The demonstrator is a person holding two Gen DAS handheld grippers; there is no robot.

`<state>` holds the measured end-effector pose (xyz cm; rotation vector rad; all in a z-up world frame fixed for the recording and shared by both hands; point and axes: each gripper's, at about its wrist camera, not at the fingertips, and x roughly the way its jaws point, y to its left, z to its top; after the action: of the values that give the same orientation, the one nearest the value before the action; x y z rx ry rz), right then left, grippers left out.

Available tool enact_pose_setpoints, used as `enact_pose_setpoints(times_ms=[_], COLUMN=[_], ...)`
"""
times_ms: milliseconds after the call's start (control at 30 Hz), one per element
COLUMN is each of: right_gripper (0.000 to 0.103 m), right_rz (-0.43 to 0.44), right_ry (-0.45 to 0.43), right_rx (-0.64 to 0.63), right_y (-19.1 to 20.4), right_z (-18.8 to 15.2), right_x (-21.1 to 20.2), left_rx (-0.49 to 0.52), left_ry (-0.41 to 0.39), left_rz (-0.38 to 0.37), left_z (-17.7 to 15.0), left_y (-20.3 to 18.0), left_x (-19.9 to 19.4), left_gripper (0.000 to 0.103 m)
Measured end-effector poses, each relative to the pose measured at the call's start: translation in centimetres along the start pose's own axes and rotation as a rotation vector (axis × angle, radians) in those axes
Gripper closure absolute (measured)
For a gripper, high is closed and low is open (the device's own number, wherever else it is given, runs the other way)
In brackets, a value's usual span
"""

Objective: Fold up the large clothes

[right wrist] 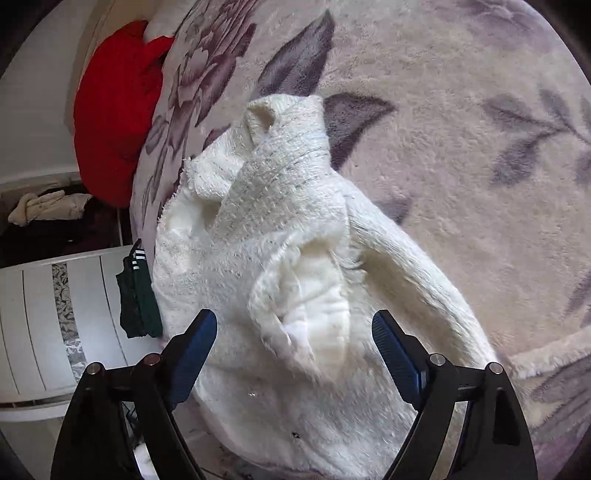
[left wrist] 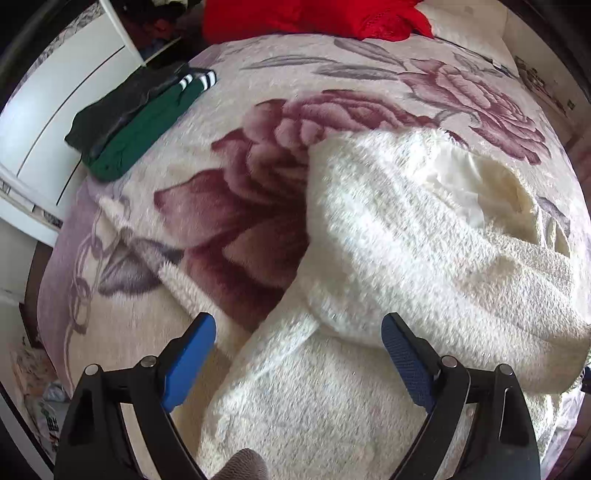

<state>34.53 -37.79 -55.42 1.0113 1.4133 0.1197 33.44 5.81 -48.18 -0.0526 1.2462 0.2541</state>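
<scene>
A floral plush blanket (left wrist: 258,192) with large maroon roses covers the bed, and on it lies the cream fleece garment (left wrist: 406,258), rumpled and partly doubled over itself. The right wrist view shows its smooth lining turned out at an opening (right wrist: 317,306) and a sleeve-like part reaching up the blanket (right wrist: 461,155); the left wrist view instead shows a broad fold running towards the camera. A red pillow (left wrist: 314,16) sits at the far end of the bed. A folded dark green garment with white stripes (left wrist: 140,118) lies near the bed's edge, beside a white cabinet (left wrist: 55,110). The left claw (left wrist: 299,328) stands spread above the fleece, pinching nothing. The right claw (right wrist: 295,325) is likewise spread over the garment (right wrist: 258,277), with its pads clear of the cloth. No writing can be read.
</scene>
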Motion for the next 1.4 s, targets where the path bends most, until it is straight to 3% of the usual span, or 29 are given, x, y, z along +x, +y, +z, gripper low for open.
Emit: enact_pose_setpoints(times_ms=[67,133,167,233,367,433,500,567,633,700,800,833,900,967,1033,1067,1100,1167,1300,1400], right_gripper=[0.016,0.073,0.093,0.094,0.094,0.094,0.094,0.091,0.073,0.037,0.009,0.007,0.007,0.007,0.016,0.057,0.082,0.084,0.084,0.082], right_rz=[-0.012,0.007,-0.038,-0.053,0.027,0.052,-0.01,-0.146,-0.304,-0.38,-0.233,-0.17,-0.087,-0.048,-0.023,-0.038,-0.079,-0.081,-0.004,-0.094], right_ry=[0.09,0.136,0.147,0.053,-0.107,-0.126,-0.13,-0.046,0.095,0.12,0.042,0.017,0.016,0.083,0.162,0.149,0.14,0.079,-0.071,-0.055], right_rx=[0.0,-0.053,-0.122,-0.243,-0.374,-0.415,-0.466,-0.504,-0.448,-0.41,-0.254,-0.197,-0.109,-0.042,0.002,-0.039,-0.103,-0.189,-0.333,-0.373], right_y=[0.9,2.9,4.6,8.2,13.5,14.9,15.0,13.3,9.4,6.8,4.0,3.1,1.6,0.4,0.2,0.9,2.1,4.8,8.6,7.9], right_z=[1.0,0.9,0.7,0.0,0.7,2.0,3.4,5.0,5.7,5.5,5.8,5.9,6.6,7.4,7.3,7.0,6.6,5.4,4.1,5.6], right_x=[3.1,4.7,4.9,2.7,-2.9,-4.1,-3.4,-0.9,1.9,2.3,0.0,-0.4,0.3,2.7,5.0,5.1,4.9,3.1,-1.7,0.2], left_rx=[0.012,0.017,0.016,0.003,-0.056,-0.067,-0.069,-0.045,-0.037,-0.027,0.003,0.013,0.019,0.027,0.028,0.027,0.023,0.018,0.007,-0.009], left_ry=[-0.018,-0.036,-0.041,-0.046,-0.052,-0.049,-0.057,-0.02,0.016,0.027,0.013,0.013,0.016,0.024,0.023,0.018,0.011,-0.004,-0.012,0.018], left_rz=[-0.003,-0.012,-0.017,-0.031,-0.066,-0.06,-0.04,-0.013,0.004,0.012,0.026,0.027,0.032,0.04,0.042,0.042,0.037,0.026,0.027,0.067], left_z=[0.7,1.4,1.6,2.2,3.6,4.4,5.1,5.7,6.0,6.1,6.2,6.3,6.7,7.3,7.9,8.3,8.6,9.2,10.4,11.0], left_y=[-0.5,-0.7,-0.8,-0.8,-0.4,-0.4,-0.8,-1.3,-1.3,-1.2,-1.2,-1.3,-1.5,-1.8,-2.0,-1.9,-1.8,-1.6,-1.1,-0.9], left_x=[-0.4,-0.9,-1.2,-1.7,-2.1,-1.6,-0.8,1.1,2.4,3.0,3.4,3.6,4.1,4.8,5.1,5.1,4.9,4.5,5.2,7.9], left_gripper=[0.011,0.011,0.011,0.011,0.011,0.011,0.011,0.011,0.011,0.011,0.011,0.011,0.011,0.011,0.011,0.011,0.011,0.011,0.011,0.011])
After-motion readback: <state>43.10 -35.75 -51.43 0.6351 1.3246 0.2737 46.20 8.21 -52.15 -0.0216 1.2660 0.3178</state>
